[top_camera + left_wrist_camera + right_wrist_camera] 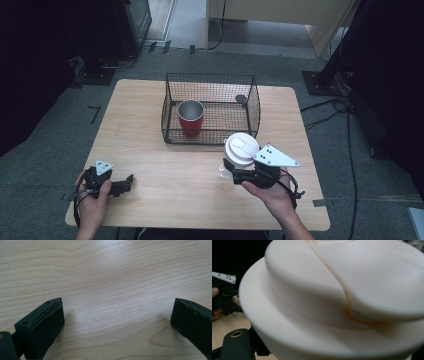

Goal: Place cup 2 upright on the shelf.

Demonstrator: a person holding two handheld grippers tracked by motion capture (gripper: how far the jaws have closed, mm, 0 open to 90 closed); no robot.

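The right gripper (231, 172) clamps a round, smooth white lidded cup (240, 150) near the pale woodgrain tabletop's (150, 170) right edge; the left gripper (131, 179) gapes wide.

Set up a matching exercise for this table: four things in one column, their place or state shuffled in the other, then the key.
1. red cup
2. white lidded cup
3. left gripper
4. wire basket

A. open, low over bare wood
B. standing inside the basket
C. at the middle of the table's far side
D. clamped in the right gripper

Pairs: 1-B, 2-D, 3-A, 4-C
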